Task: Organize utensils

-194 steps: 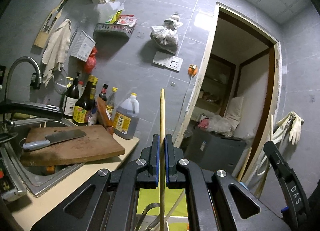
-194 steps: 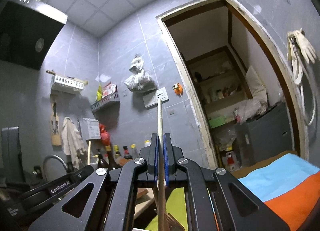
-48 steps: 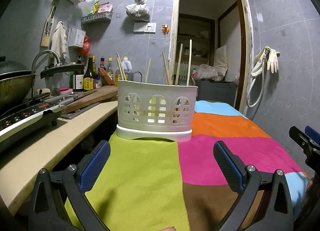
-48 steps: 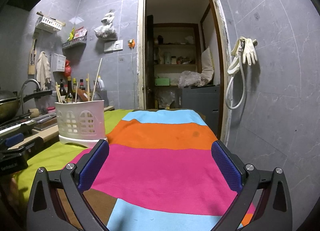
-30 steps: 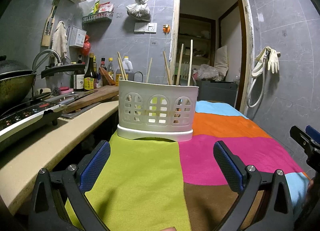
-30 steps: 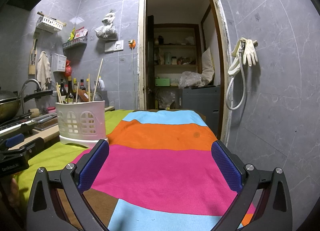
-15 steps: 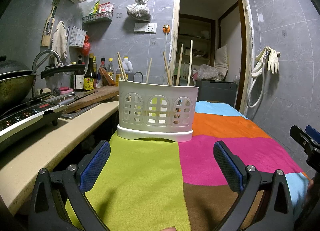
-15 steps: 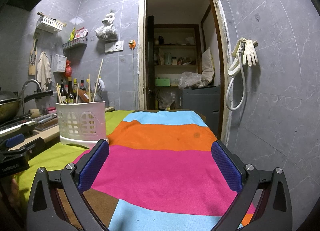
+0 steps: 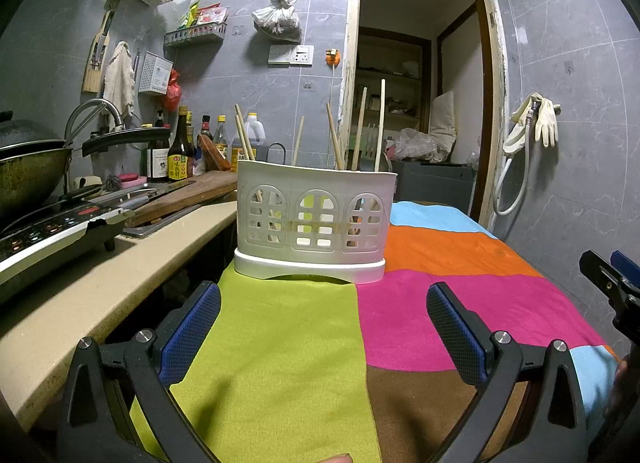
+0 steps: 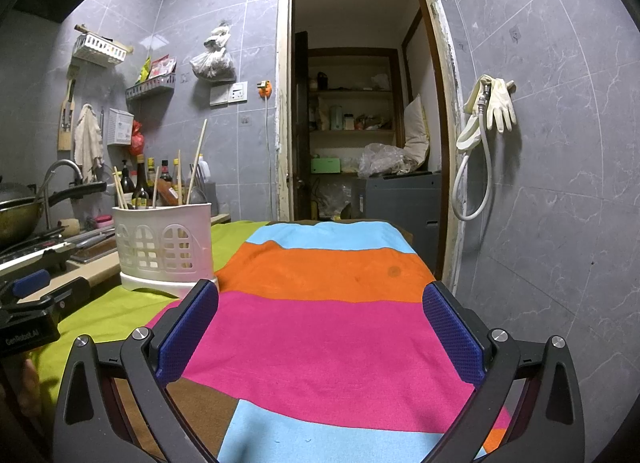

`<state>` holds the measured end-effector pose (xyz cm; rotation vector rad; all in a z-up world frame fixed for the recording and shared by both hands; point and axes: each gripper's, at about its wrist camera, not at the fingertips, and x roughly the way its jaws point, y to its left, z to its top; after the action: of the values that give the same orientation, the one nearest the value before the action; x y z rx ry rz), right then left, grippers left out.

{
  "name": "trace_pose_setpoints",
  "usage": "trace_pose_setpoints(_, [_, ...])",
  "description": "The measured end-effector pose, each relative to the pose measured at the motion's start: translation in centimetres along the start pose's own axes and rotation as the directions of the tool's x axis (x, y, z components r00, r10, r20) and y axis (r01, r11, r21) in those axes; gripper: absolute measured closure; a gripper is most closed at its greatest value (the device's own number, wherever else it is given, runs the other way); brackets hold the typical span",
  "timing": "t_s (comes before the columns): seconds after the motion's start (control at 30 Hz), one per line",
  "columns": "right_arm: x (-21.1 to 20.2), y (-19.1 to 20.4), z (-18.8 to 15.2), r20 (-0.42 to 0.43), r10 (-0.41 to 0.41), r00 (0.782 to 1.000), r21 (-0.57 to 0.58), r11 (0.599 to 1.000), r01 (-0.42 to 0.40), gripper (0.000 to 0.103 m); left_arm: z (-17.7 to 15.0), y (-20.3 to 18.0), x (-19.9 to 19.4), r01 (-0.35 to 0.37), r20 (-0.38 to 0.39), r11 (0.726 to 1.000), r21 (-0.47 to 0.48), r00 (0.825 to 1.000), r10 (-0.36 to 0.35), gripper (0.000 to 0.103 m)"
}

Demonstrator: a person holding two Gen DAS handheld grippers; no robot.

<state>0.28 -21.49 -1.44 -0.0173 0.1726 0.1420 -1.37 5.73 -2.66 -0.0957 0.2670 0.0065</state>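
your left tongs (image 9: 323, 327) stand wide apart and empty, low over the green stripe of the striped cloth (image 9: 280, 343) on the tabletop. your right tongs (image 10: 320, 327) are likewise spread and hold nothing, over the pink stripe.

the white utensil caddy (image 9: 314, 215) sits upright on the cloth at the green-orange seam, directly ahead of the left tongs and off to the left of the right tongs. several chopsticks (image 9: 382, 123) stand in it, leaning at different angles. a dark metal loop (image 9: 276, 151) shows at its rim; what it belongs to cannot be told. no loose utensil is visible on the cloth in either view.

judgement: the sorting looks close to complete, or complete.

risks from here:
- the caddy appears light and top-heavy with tall sticks. a forward push from the left tongs could tip it or slide it on the cloth.
- the cloth may bunch under a dragging finger, pulling the caddy with it.
- the caddy stands near the tabletop edge beside the kitchen counter (image 9: 120, 275). a sideways nudge could send it into the gap.
- leaning sticks could catch an open finger passing overhead.
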Motion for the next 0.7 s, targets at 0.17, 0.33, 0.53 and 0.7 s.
trace_pose_setpoints(0.17, [0.00, 0.00, -0.02, 0.000, 0.000, 1.000, 0.000, 1.000, 0.000, 0.000, -0.01, -0.03, 0.01, -0.002, 0.000, 1.000, 0.000, 1.000, 0.002, 0.002])
trace_pose_setpoints(0.33, [0.00, 0.01, -0.02, 0.001, -0.001, 1.000, 0.000, 1.000, 0.001, 0.000, 0.00, 0.04, 0.02, -0.001, -0.001, 1.000, 0.000, 1.000, 0.001, 0.002])
trace_pose_setpoints(0.53, [0.10, 0.10, 0.08, -0.001, -0.001, 1.000, -0.001, 1.000, 0.001, 0.000, -0.03, -0.06, 0.17, 0.001, -0.011, 1.000, 0.008, 1.000, -0.001, 0.002])
trace_pose_setpoints(0.7, [0.06, 0.15, 0.09, -0.001, 0.000, 1.000, -0.001, 1.000, 0.000, 0.000, -0.12, -0.07, 0.34, 0.003, -0.015, 1.000, 0.016, 1.000, -0.003, 0.002])
